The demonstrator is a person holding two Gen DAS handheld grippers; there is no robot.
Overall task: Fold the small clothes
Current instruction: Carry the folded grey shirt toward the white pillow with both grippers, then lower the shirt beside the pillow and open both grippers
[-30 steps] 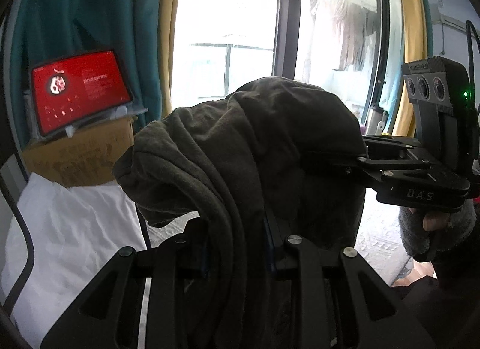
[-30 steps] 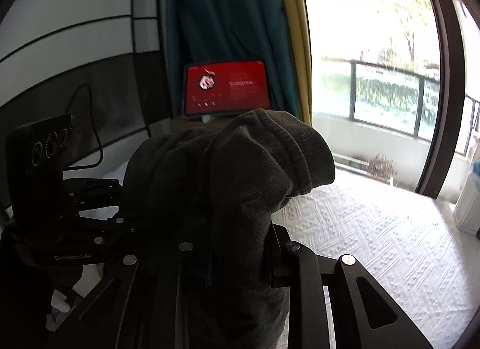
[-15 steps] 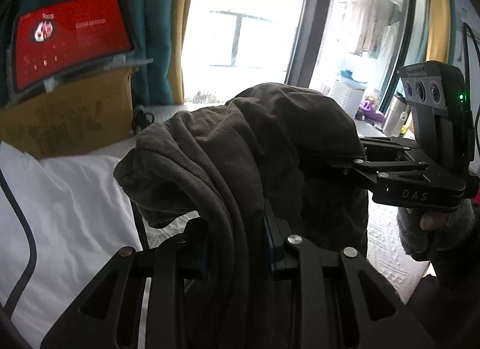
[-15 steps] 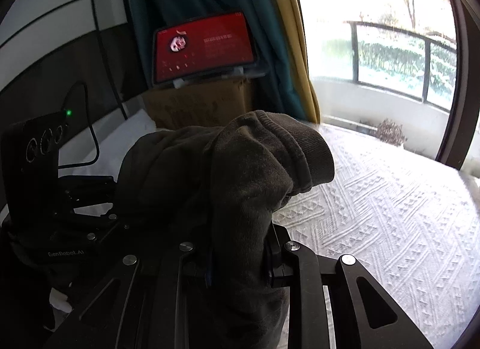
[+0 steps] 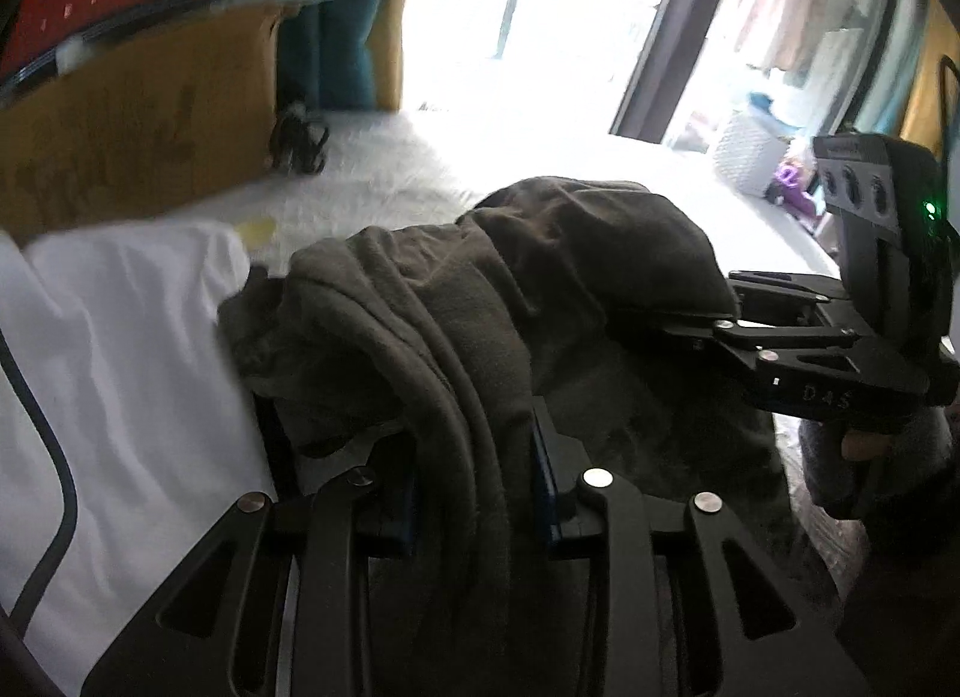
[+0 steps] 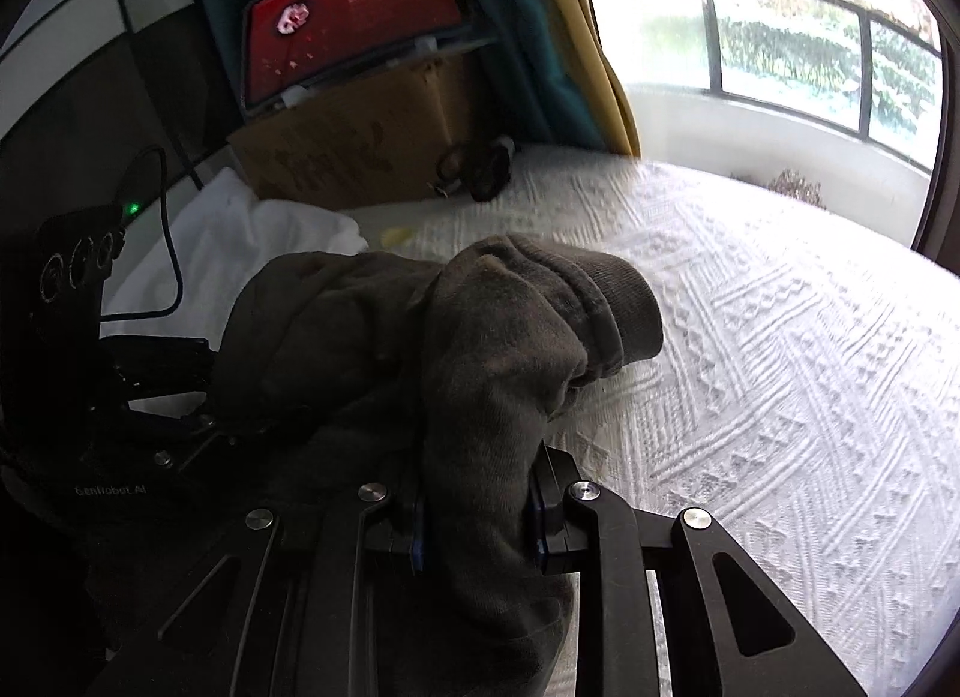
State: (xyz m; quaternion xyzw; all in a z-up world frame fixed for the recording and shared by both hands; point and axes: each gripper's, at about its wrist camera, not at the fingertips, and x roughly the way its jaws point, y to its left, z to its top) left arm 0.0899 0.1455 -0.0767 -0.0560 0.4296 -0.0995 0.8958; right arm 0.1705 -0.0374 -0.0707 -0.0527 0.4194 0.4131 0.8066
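Bed [image 6: 780, 367]: white textured cover, fills the right and centre of the right wrist view; window w/ railing behind it.

Box [image 6: 360, 151]: cardboard, at the far edge of the bed against a teal curtain [image 6: 528, 7]. Tablet [image 6: 354, 13] w/ red screen stands tilted on top of the box.

Pillow [image 5: 120, 367]: white, just beside the box, left of the garment in the left wrist view.

Garment [image 5: 480, 307]: dark grey-brown, bunched, held up between both grippers above the bed. Ribbed cuff end droops over toward the cover in the right wrist view.

Left gripper [image 5: 474, 493]: jaws opening, a thick fold of garment between the blue pads; pads appear in contact w/ the cloth.

Right gripper [image 6: 477, 523]: jaws narrow, clamped on a fold of garment. A gloved hand [image 5: 870, 451] grips its handle.

Small dark item [image 6: 474, 163]: on the bed by the box; type cannot be told.
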